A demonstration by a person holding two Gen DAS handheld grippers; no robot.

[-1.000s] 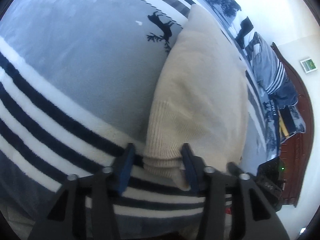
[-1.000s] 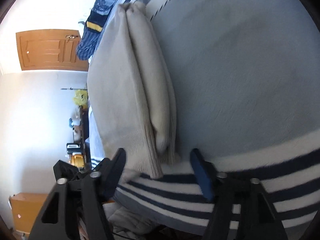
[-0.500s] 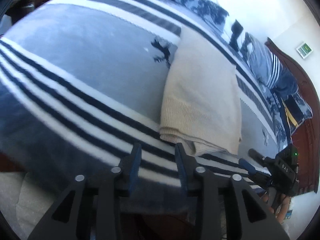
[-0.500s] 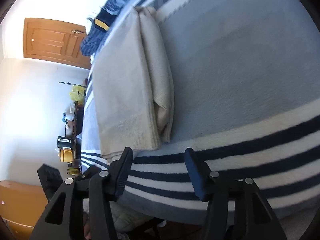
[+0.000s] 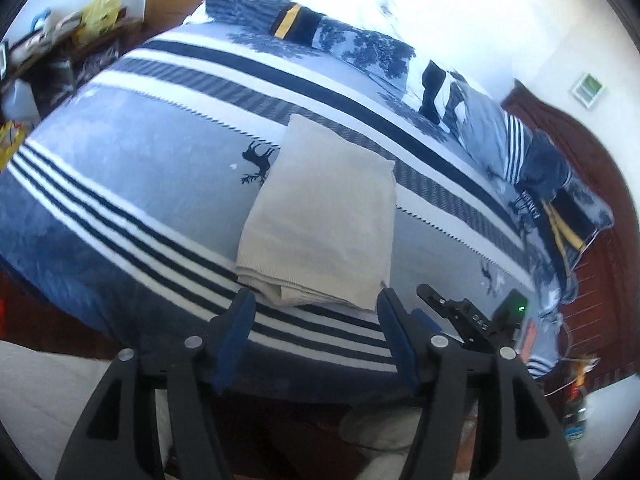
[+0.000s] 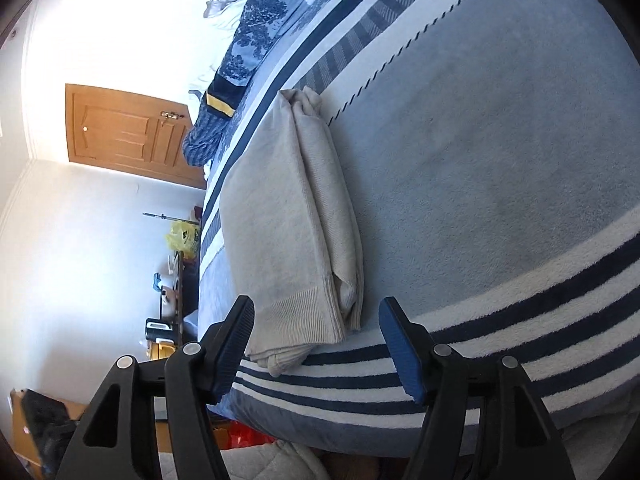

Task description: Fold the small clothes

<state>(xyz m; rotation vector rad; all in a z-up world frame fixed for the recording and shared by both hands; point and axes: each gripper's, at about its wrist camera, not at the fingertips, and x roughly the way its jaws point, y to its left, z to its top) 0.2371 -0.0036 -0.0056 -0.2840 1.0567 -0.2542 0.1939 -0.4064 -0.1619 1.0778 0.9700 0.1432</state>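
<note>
Writing: only "DAS" legible, white letters on the black body of the right gripper [image 5: 430, 300] as seen from left wrist cam. No labels readable on the garment.

Sweater [image 5: 320, 216]: cream knit, folded into a neat rectangle, several layers stacked. Ribbed hem band at the near edge; layer ends show there, slightly uneven. From right wrist cam, sweater [image 6: 288, 216] shows a rolled, thicker fold along its right side.

Location: lies flat on the blanket [image 5: 132, 168], near the front edge of the bed, near end on the navy/white stripes, far end reaching the zigzag-stitch line. Small deer motif [image 5: 258, 160] just beside its left edge, partly covered.

Left gripper [image 5: 316, 312]: released, jaws wide apart, nothing between them, clear of the sweater and off the cloth.

Right gripper [image 6: 316, 320]: released, jaws wide, near end of sweater seen between them; contact can't be told.

Beyond: pillows [image 5: 360, 48] and striped clothes [image 5: 516, 148] along far side; wooden door [image 6: 124, 136]; dark wood headboard [image 5: 592, 200].
</note>
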